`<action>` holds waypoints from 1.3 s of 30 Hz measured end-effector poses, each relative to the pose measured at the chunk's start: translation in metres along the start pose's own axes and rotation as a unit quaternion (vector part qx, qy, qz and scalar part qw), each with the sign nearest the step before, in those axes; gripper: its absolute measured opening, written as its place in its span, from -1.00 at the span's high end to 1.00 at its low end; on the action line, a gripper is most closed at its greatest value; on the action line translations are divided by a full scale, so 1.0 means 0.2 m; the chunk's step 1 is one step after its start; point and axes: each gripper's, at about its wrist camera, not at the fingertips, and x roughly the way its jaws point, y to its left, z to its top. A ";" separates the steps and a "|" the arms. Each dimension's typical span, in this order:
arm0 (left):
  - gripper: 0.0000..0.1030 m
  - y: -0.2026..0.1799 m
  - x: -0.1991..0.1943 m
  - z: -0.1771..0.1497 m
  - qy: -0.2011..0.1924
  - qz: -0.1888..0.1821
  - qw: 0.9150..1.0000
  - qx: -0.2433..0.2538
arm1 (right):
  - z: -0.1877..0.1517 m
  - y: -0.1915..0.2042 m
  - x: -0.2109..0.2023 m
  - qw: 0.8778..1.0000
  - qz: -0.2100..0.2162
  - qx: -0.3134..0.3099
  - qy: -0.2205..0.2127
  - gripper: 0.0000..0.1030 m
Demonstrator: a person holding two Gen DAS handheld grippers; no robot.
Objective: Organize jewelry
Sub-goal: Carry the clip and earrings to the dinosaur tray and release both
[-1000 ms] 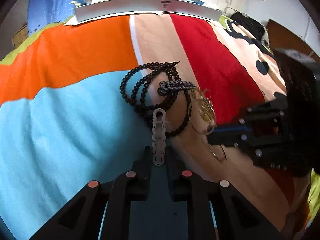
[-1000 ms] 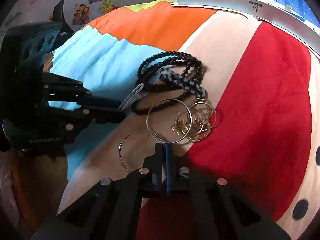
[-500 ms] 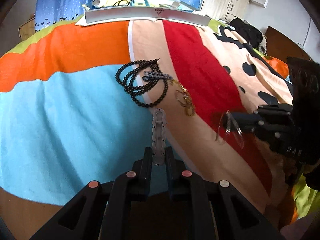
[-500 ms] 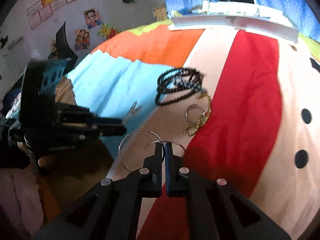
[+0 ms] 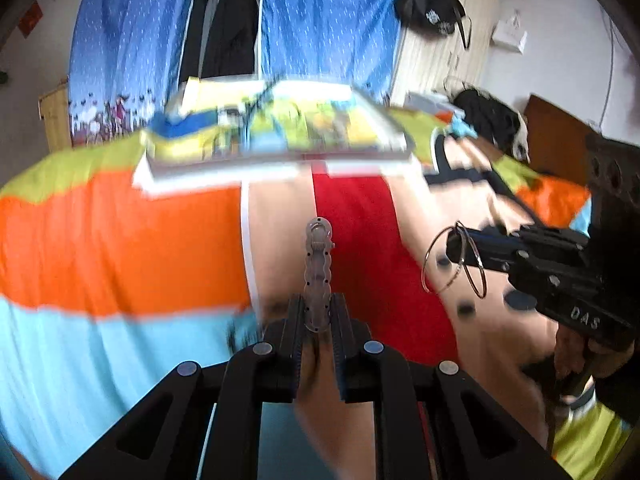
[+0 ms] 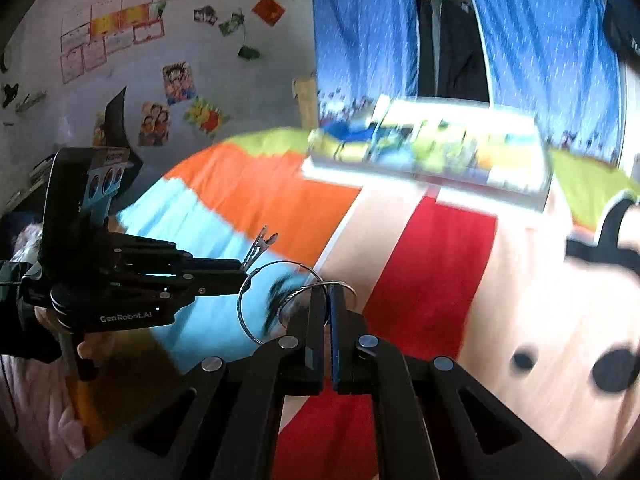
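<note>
Two thin hoops [image 6: 280, 300] sit pinched in your right hand-held gripper [image 6: 326, 312]. Your left hand-held gripper [image 5: 318, 312] grips a silver clip [image 5: 319, 272] above the bed [image 5: 120, 240].

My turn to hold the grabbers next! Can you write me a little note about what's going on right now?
Left gripper: fingers shut on the silver hair clip, held in the air.
Right gripper: fingers shut on two thin hoop rings, also in the air.
Both are above the striped blanket, pointing toward the white tray at its far edge.
Done: clip and hoops picked up.
Left: set them down in their places. Any other jewelry is out of view.
</note>
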 end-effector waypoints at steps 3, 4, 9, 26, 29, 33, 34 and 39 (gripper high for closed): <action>0.75 0.03 0.07 0.24 -0.022 0.011 1.000 0.005 | 0.18 -0.11 0.01 1.000 -0.018 -0.005 -0.026 0.95; 0.75 0.04 0.10 0.29 -0.026 0.015 1.000 0.004 | 0.25 -0.15 0.03 0.999 -0.031 -0.010 -0.031 0.95; 0.75 0.08 0.30 0.56 -0.024 0.001 1.000 -0.005 | 0.50 -0.38 0.18 0.997 -0.073 0.010 -0.031 0.95; 0.74 -0.03 0.78 0.67 0.056 -0.032 0.997 -0.050 | 0.43 -0.85 0.49 0.985 -0.124 0.119 0.031 0.92; 0.74 -0.02 0.76 0.67 0.054 -0.037 0.996 -0.056 | 0.42 -0.87 0.48 0.984 -0.131 0.120 0.029 0.90; 0.69 -0.02 0.73 0.67 0.045 -0.028 0.997 -0.063 | 0.42 -0.87 0.46 0.983 -0.137 0.119 0.027 0.80; 0.60 -0.03 0.72 0.67 0.043 -0.028 0.997 -0.064 | 0.42 -0.86 0.44 0.983 -0.139 0.117 0.026 0.75; -0.18 -0.06 0.64 0.67 0.024 -0.008 0.998 -0.063 | 0.44 -0.83 0.38 0.984 -0.144 0.106 0.019 0.28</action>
